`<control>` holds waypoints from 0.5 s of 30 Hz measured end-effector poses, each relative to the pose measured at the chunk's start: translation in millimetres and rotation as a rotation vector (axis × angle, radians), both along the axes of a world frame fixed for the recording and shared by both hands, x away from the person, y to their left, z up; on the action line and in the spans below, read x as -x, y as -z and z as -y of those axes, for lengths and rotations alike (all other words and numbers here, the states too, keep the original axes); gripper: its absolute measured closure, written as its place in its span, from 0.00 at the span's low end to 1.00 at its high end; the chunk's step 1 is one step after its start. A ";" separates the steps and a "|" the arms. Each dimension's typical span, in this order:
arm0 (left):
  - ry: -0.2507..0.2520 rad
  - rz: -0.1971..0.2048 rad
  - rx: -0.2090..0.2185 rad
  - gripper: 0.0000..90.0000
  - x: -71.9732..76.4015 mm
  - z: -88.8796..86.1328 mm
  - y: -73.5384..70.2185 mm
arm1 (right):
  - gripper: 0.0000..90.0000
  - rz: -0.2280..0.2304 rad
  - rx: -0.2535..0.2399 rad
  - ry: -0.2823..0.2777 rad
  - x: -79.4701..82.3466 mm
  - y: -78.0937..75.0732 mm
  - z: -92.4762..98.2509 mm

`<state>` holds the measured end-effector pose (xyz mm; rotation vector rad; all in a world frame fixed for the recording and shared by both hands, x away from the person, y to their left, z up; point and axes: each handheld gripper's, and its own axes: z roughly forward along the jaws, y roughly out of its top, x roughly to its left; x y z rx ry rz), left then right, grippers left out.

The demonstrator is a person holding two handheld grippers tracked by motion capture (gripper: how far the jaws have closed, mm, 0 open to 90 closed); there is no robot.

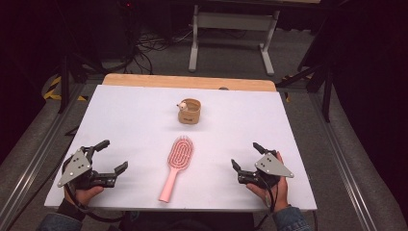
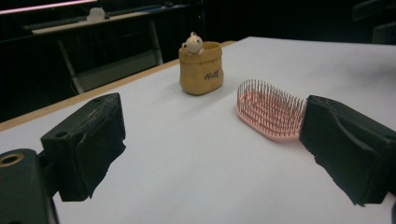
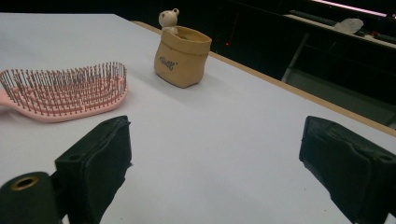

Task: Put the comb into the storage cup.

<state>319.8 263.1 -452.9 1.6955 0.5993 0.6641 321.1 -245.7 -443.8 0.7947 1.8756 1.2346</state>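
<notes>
nothing begun yet — pink hairbrush [image 1: 175, 166] lay bristles-up mid-bench [image 1: 120, 115], untouched, between the claws. left claw [image 1: 111, 156] and right claw [image 1: 245, 156] both gaped empty, resting near the front edge — pouch-shaped holder [image 1: 189, 111] stood beyond.

The hairbrush [image 1: 176, 165] lies on the bench [image 1: 144, 120] between the left gripper [image 1: 111, 155] and right gripper [image 1: 245, 156]. The pouch [image 1: 189, 111] stands behind it, farther from the person.

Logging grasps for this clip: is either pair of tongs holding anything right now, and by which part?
Nothing is held. The left tongs and right tongs both stand open over bare table, either side of the pink hairbrush, which lies untouched.
</notes>
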 end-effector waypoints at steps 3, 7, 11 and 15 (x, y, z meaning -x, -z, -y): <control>0.008 -0.008 0.000 0.09 -1.0 1.3 1.0 | 0.11 0.012 0.007 0.007 1.4 0.9 0.0; 0.010 -0.013 -0.022 0.09 0.2 0.7 3.4 | 0.14 0.021 -0.018 0.017 3.5 -1.4 0.9; 0.014 -0.018 -0.013 0.10 -0.5 -2.2 4.2 | 0.15 0.026 -0.032 0.016 3.2 -3.5 -2.7; 0.013 -0.028 -0.035 0.10 0.4 -2.5 5.6 | 0.17 0.019 -0.034 0.005 0.7 -5.7 -7.3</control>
